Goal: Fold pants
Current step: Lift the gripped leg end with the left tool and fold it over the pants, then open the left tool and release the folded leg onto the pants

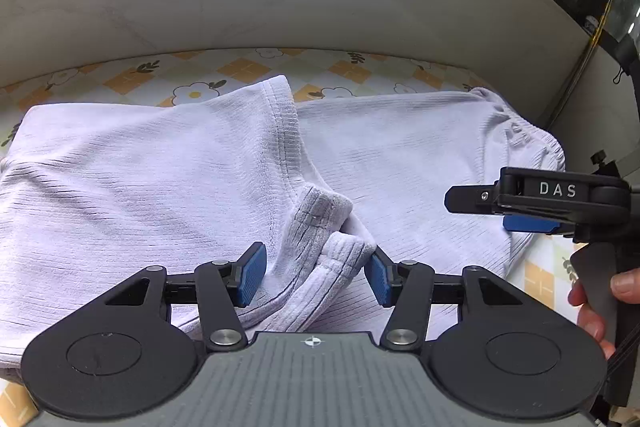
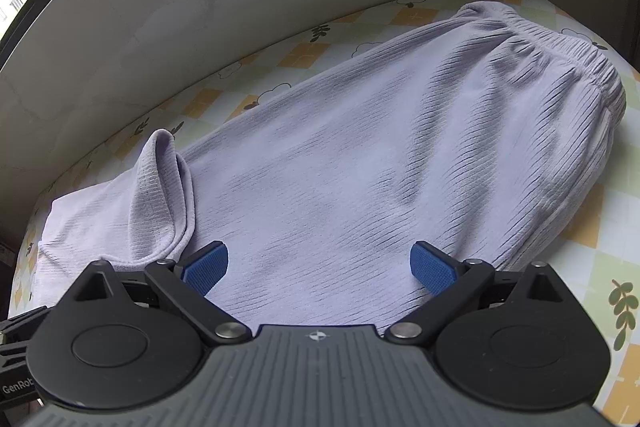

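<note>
The soft, light lilac ribbed-knit pants lay limp; the thick cuff hem looked the surest hold. The left gripper stood open around it, the right gripper wide and empty.

One pair of pants is seen, spread over one patterned sheet. Two grippers are counted, the left gripper and the right gripper. One hand is seen at the right.
</note>
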`<state>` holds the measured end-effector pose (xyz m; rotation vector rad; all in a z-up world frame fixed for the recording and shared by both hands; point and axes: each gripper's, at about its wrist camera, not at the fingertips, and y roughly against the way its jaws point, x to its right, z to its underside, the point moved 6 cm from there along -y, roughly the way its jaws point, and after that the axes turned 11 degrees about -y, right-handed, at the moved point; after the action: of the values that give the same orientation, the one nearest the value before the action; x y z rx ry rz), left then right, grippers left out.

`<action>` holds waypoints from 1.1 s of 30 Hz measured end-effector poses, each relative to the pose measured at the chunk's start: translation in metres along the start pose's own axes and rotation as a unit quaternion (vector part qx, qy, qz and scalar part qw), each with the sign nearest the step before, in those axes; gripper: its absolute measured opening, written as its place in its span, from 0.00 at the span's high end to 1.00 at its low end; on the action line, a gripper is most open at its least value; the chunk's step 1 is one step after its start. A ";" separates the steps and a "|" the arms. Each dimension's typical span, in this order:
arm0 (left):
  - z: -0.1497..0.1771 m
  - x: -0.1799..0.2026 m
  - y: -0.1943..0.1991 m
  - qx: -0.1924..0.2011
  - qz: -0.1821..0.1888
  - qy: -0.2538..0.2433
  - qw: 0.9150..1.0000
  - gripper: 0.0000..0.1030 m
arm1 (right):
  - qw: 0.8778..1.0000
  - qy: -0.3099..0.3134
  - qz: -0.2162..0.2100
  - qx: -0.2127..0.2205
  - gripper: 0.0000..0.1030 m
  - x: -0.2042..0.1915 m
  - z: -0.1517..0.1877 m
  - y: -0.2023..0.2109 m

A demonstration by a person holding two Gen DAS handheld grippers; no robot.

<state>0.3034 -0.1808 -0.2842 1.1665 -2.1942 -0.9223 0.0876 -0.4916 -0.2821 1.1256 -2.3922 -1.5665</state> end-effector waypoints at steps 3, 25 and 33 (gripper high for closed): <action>-0.007 -0.019 0.028 0.033 0.020 0.055 0.998 0.42 | 1.000 0.014 -0.013 -0.003 0.04 -0.015 0.001 0.001; 0.111 -0.172 0.137 -0.001 -0.126 0.212 0.969 0.33 | 0.989 0.027 -0.069 -0.124 0.22 -0.084 0.063 -0.038; 0.112 -0.164 0.102 -0.014 -0.136 0.175 0.975 0.33 | 0.988 0.035 -0.075 -0.129 0.26 -0.093 0.073 -0.033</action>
<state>0.2584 0.0375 -0.2977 1.5150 -1.7654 -0.7783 0.1420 -0.3864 -0.3147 1.3026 -2.0291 -1.7872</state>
